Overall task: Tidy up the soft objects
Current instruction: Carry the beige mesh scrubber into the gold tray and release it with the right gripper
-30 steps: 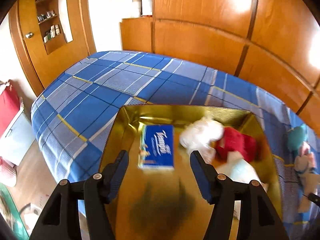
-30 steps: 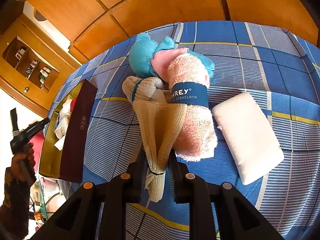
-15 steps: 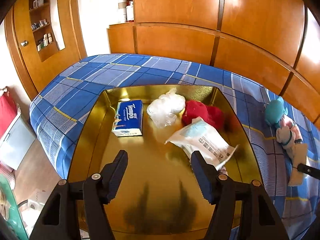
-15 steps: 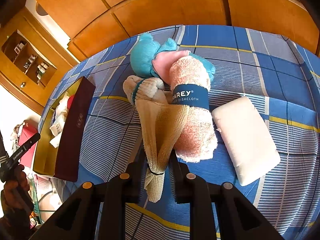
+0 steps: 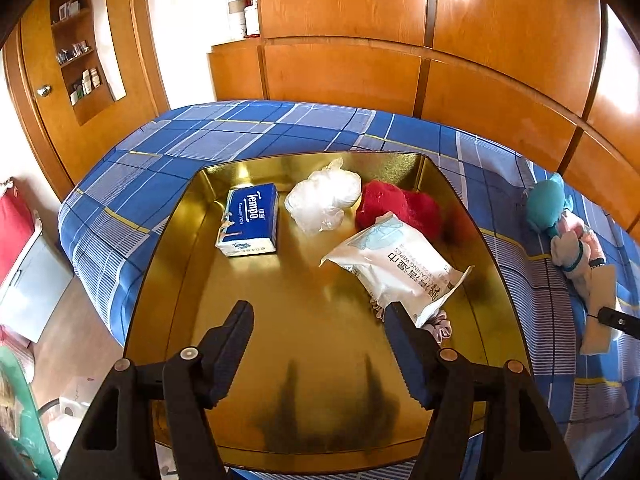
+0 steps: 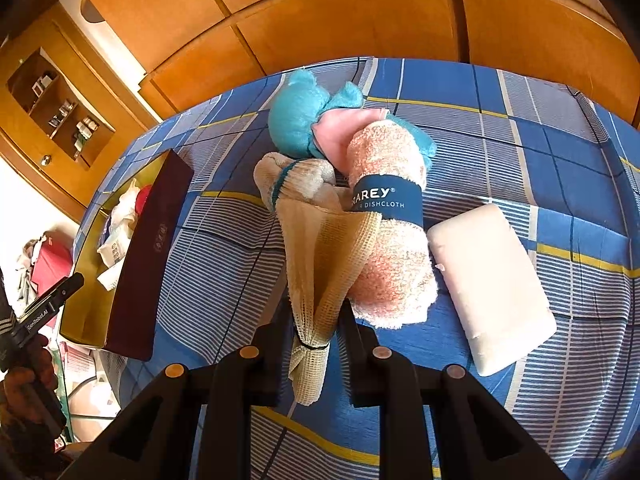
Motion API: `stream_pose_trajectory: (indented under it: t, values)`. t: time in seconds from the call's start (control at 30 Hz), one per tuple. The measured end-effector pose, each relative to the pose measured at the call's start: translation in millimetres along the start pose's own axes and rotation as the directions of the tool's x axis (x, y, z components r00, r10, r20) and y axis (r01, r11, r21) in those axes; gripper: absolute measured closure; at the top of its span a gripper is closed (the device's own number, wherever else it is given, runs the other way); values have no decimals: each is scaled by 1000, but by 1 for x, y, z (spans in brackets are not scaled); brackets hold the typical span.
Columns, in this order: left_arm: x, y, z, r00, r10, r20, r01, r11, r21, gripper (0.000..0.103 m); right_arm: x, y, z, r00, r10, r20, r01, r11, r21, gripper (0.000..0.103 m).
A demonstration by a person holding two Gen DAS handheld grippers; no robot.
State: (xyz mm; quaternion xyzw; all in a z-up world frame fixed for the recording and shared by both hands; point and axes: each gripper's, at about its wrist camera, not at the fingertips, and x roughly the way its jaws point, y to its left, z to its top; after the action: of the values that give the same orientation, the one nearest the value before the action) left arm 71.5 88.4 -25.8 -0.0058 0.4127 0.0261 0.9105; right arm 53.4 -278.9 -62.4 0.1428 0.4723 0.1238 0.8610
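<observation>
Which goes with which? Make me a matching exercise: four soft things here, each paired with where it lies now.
1. tissue pack
2. wipes packet
3. mesh cloth
4. white sponge

A. pinched in the right gripper
B. on the bedspread, right of the dishcloth roll
C. gold tray, left side
D. gold tray, right side, before the red cloth

Pairs: 1-C, 2-D, 3-A, 4-B

tissues (image 5: 249, 220) in tray (image 5: 160, 276) (left) — wipes (image 5: 394, 268) right
</observation>
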Motion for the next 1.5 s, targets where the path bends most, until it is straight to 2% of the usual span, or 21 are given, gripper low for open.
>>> stream_pose_trajectory:
  t: [0.33,0.57,0.73,0.83,1.0,1.1,1.2,1.37,1.5]
  values:
    - [-5,8,1,1000,-6,8,6,1000,-12,34,-6,-4,1,1000,16,16,-17,1000,22,84]
    - [-7,19,3,1000,-7,16,7,999,-34,34,-25,10,9,995,75,65,-77,997,31,84]
    - [-10,30,3,1000,-6,23,7,998,-60,34,-25,59,20,985,164,48,-161,985,-66,84]
    - [-12,42,3,1000,2,31,1,996,-87,34,-18,98,28,973,229,7,-226,964,-143,84]
    - [-18,72,4,998,33,46,-25,987,-157,34,5,178,41,943,318,-98,-332,900,-281,84]
    - [-22,96,4,996,67,56,-54,977,-208,34,26,223,46,927,340,-159,-375,863,-339,84]
    - [-23,121,1,994,101,52,-84,962,-260,34,56,263,46,911,345,-225,-407,839,-362,84]
    - [-17,144,-8,993,119,22,-107,947,-303,34,111,316,33,887,309,-344,-433,815,-385,84]
    - [-13,148,-13,994,113,9,-104,944,-313,34,144,338,23,913,204,-353,-355,823,-444,82]
